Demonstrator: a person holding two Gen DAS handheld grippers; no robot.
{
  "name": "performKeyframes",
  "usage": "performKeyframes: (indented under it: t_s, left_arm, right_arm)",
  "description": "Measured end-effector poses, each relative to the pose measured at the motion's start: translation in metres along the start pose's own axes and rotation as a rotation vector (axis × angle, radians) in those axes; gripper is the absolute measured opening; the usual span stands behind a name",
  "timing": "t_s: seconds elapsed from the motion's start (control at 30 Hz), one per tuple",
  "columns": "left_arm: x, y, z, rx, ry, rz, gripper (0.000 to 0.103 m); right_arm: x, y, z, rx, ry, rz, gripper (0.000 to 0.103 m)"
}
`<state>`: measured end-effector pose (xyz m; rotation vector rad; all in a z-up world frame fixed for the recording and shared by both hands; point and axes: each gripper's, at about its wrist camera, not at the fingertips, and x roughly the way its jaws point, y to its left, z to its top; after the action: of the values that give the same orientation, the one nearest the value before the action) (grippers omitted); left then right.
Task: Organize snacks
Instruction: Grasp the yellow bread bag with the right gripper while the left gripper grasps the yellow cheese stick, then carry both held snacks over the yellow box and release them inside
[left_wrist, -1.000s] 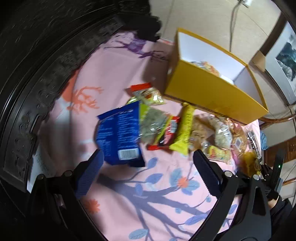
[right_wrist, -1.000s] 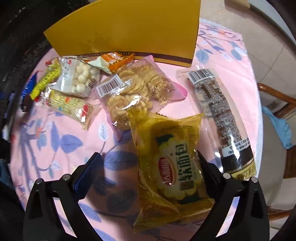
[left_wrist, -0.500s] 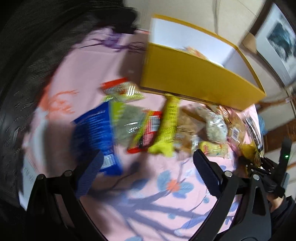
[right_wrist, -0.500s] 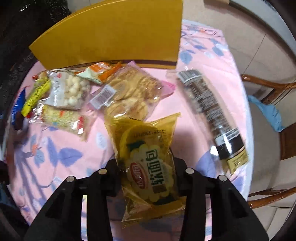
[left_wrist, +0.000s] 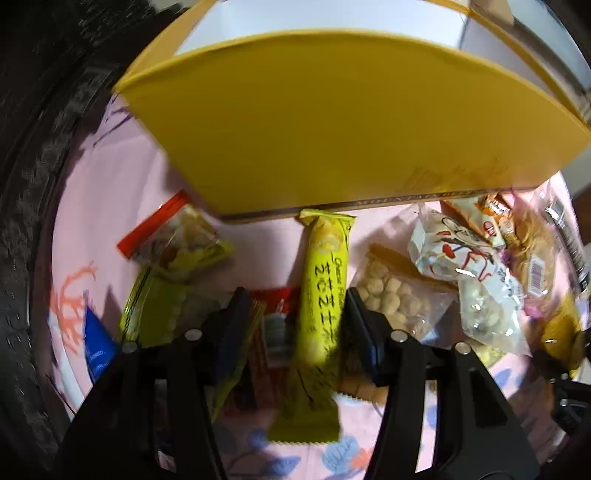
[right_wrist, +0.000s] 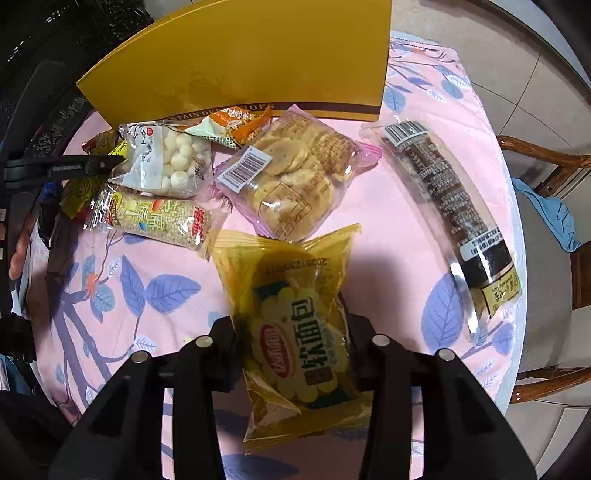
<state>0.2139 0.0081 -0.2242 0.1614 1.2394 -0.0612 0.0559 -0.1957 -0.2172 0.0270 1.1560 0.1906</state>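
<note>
A round table under a pink cloth (right_wrist: 424, 206) printed with blue leaves fills the space, with wooden chairs and a tiled floor off to one side. A tall yellow box (left_wrist: 351, 122) stands open at the far edge, and the snacks lie scattered in front of it, presumably waiting to go in.

The right gripper (right_wrist: 291, 350) has its fingers closed against both sides of a yellow bread packet (right_wrist: 295, 325), squeezing the soft wrapper near its lower half so the printed top points toward the box. That grip looks firm enough to lift.

The left gripper (left_wrist: 293, 328) is narrowed around a long yellow bar (left_wrist: 321, 314) that lies with one end touching the foot of the box. A red packet (left_wrist: 275, 325) sits just beside the bar, also between the fingers, so I cannot tell whether the grip holds the bar alone.

Nearby lie a bag of round puffs (right_wrist: 166, 162), a pink bag of biscuits (right_wrist: 291, 177), a rice-cracker roll (right_wrist: 155, 218) and a dark long packet (right_wrist: 454, 206), well apart from the others. Both hands seem to be picking up at once.
</note>
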Motion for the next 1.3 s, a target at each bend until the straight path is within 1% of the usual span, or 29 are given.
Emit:
performKeyframes:
  t_s: [0.07,0.1,0.13,0.17,0.23,0.33,0.4,0.47,0.53,0.6,0.67,0.73,0.8,0.87,0.97,1.03,1.1,1.3]
  left_arm:
    - [0.007,0.000,0.002,-0.015,0.011,-0.012,0.053]
    - [0.008,0.001,0.002,-0.029,0.015,-0.020,0.049]
    - [0.010,0.002,0.001,-0.038,0.016,-0.033,0.035]
    - [0.009,0.002,-0.003,-0.049,0.016,-0.066,0.022]
    - [0.006,0.001,-0.012,-0.043,0.005,-0.069,0.020]
    - [-0.003,0.007,-0.037,-0.100,0.002,-0.116,0.020]
    - [-0.017,0.013,-0.051,-0.134,-0.014,-0.142,0.020]
    - [-0.035,0.018,-0.062,-0.163,-0.033,-0.172,0.020]
    - [-0.054,0.020,-0.070,-0.171,-0.058,-0.193,0.020]
    - [-0.074,0.012,-0.074,-0.157,-0.094,-0.193,0.020]
    - [-0.088,0.002,-0.070,-0.140,-0.121,-0.185,0.020]
    - [-0.093,-0.004,-0.055,-0.133,-0.139,-0.183,0.020]
    - [-0.102,-0.011,-0.039,-0.134,-0.165,-0.181,0.020]
    - [-0.110,-0.017,-0.019,-0.137,-0.196,-0.185,0.020]
    - [-0.118,-0.016,0.008,-0.132,-0.233,-0.177,0.020]
    - [-0.122,-0.012,0.019,-0.134,-0.243,-0.178,0.020]
    - [-0.124,-0.009,0.033,-0.137,-0.249,-0.179,0.020]
    - [-0.128,-0.009,0.060,-0.103,-0.267,-0.174,0.020]
  right_arm:
    - [0.005,-0.005,0.007,0.003,0.003,-0.001,0.044]
    - [0.004,-0.004,0.007,0.005,0.005,0.000,0.044]
    - [0.005,-0.003,0.007,0.006,0.006,0.001,0.044]
    - [0.005,-0.004,0.008,0.007,0.006,0.001,0.044]
    - [0.005,-0.004,0.007,0.010,0.007,0.002,0.043]
    - [0.003,-0.003,0.007,0.012,0.000,0.006,0.042]
    - [-0.007,0.003,0.005,-0.012,-0.041,-0.014,0.042]
    - [-0.023,0.013,0.006,-0.047,-0.089,-0.014,0.042]
    - [-0.043,0.027,0.011,-0.072,-0.131,0.013,0.042]
    - [-0.059,0.039,0.021,-0.091,-0.164,0.039,0.042]
    - [-0.069,0.052,0.032,-0.110,-0.188,0.055,0.042]
    - [-0.079,0.064,0.048,-0.117,-0.212,0.060,0.042]
    - [-0.087,0.069,0.067,-0.098,-0.244,0.069,0.042]
    - [-0.093,0.071,0.087,-0.080,-0.268,0.062,0.042]
    - [-0.101,0.066,0.115,-0.047,-0.300,0.060,0.042]
    - [-0.106,0.061,0.131,-0.022,-0.317,0.069,0.042]
    - [-0.109,0.056,0.144,-0.003,-0.327,0.070,0.042]
    - [-0.113,0.053,0.161,0.010,-0.348,0.069,0.042]
